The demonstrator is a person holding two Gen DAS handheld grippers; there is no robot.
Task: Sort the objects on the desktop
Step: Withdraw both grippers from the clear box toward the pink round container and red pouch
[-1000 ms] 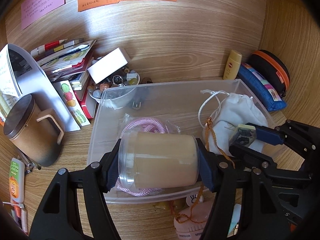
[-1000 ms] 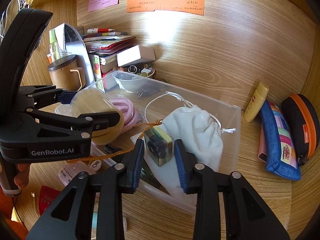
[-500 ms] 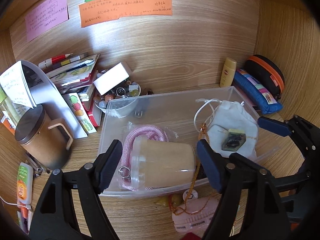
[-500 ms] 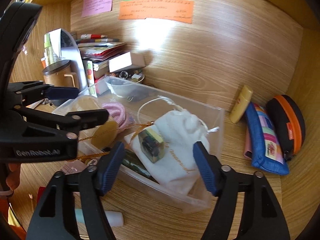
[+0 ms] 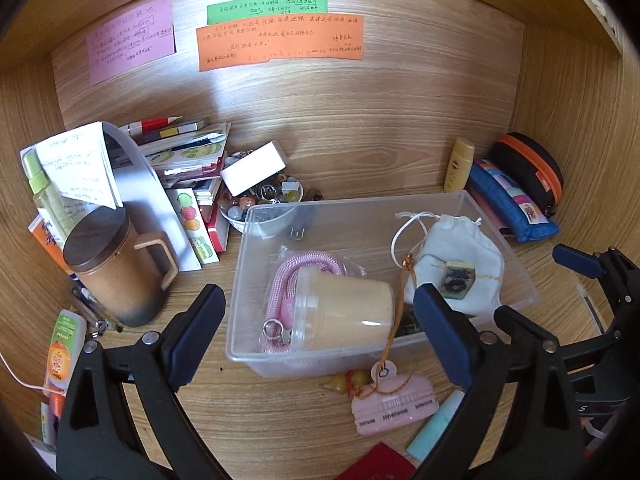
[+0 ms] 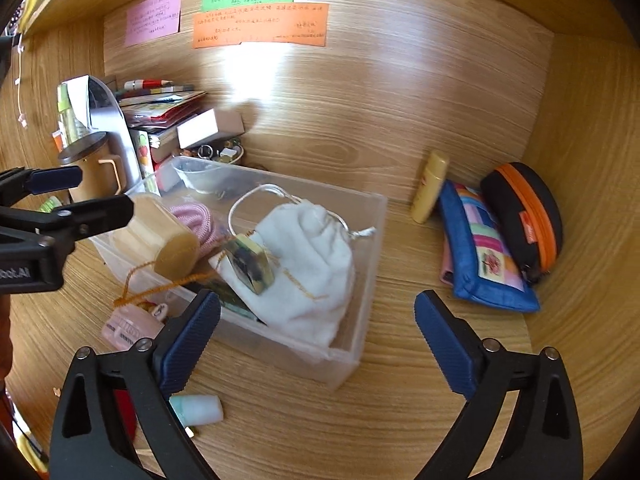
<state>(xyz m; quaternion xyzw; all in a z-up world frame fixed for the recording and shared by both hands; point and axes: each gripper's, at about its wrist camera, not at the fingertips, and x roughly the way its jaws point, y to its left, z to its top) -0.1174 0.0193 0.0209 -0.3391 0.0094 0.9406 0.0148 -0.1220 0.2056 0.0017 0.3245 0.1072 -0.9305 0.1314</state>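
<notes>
A clear plastic bin sits mid-desk. In it a tan lidded cup lies on its side over a pink cord, beside a white drawstring pouch. A small green block charm on an orange string rests on the pouch. My left gripper is open and empty, just in front of the bin. My right gripper is open and empty at the bin's front right corner.
A brown mug, books and a bowl of trinkets stand at the left. A yellow tube, blue pouch and black-orange case lie at the right. A pink comb and mint tube lie in front.
Both grippers opened and pulled back. The left let go of the tan cup, the right let go of the block charm; both objects now rest in the bin.
</notes>
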